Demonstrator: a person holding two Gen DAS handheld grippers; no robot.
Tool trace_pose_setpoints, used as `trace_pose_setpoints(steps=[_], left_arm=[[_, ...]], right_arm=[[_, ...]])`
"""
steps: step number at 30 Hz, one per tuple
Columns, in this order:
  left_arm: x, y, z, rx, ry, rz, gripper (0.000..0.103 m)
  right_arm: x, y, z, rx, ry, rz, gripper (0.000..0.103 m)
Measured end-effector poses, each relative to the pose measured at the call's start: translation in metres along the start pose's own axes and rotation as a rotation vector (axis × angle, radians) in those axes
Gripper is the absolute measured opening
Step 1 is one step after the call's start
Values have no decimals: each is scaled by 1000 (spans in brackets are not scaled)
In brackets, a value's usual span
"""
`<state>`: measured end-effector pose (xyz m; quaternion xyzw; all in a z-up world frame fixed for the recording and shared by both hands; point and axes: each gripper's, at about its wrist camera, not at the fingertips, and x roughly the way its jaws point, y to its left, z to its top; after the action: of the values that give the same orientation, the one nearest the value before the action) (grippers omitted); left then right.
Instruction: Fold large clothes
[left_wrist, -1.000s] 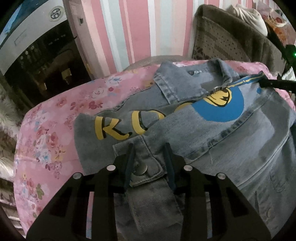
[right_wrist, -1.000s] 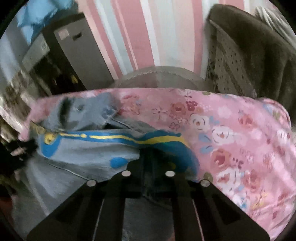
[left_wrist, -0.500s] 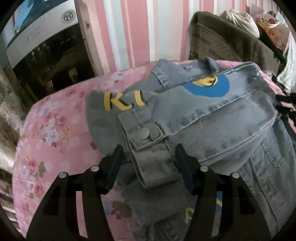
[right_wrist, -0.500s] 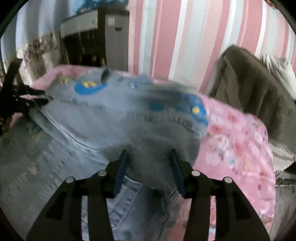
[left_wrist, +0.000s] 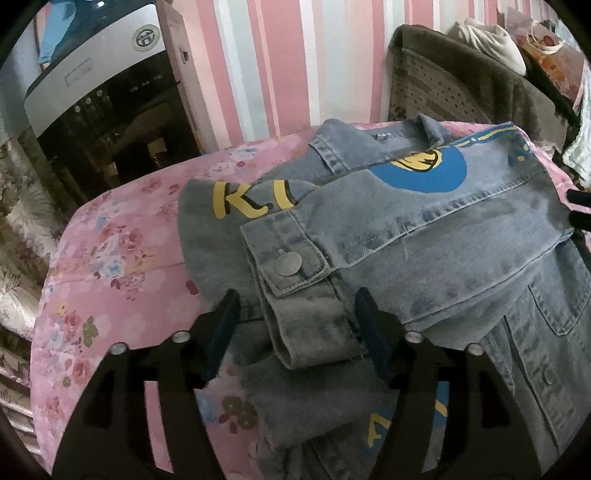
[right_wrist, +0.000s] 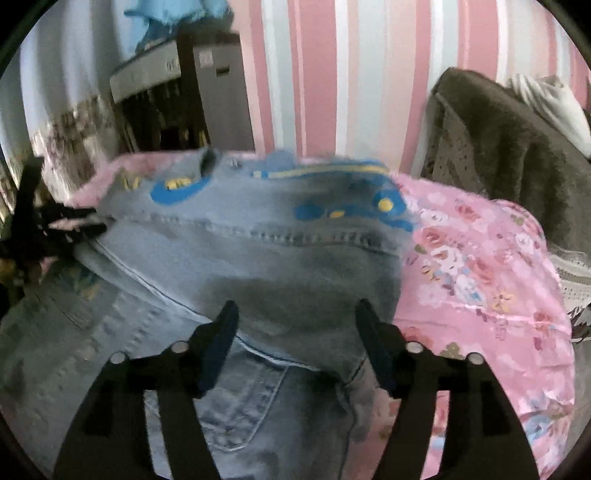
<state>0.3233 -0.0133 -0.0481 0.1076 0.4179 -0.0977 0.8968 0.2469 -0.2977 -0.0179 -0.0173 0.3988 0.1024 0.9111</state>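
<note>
Both grippers (left_wrist: 297, 317) (right_wrist: 297, 325) hover spread above denim jacket (left_wrist: 461, 236).

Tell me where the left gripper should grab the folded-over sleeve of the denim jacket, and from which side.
Probably the buttoned cuff of the denim jacket. It lies on top as a thick flat band directly ahead of the open left gripper, its free end pointing toward the camera. Come in low from the near side, one finger over and one under that end, over the pink floral cover.

Home bedroom, floral bedspread (left_wrist: 110, 258), striped wallpaper (left_wrist: 258, 55)
</note>
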Motion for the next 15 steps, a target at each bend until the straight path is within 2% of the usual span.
trace_pose_setpoints(steps=[3,6,12,15], left_arm=[[-8,1,-1,-6,-16,2,79],[-24,-2,-4,-6,-45,19,84],[-69,-4,-17,4,-109,61,99],[-94,-4,-27,-5,-130,69,100]], right_arm=[[-18,3,0,7,-23,-36,89],[-31,9,-3,20,-54,-83,100],[-56,22,-15,56,-102,-200,101],[-69,28,-21,73,-123,-247,101]])
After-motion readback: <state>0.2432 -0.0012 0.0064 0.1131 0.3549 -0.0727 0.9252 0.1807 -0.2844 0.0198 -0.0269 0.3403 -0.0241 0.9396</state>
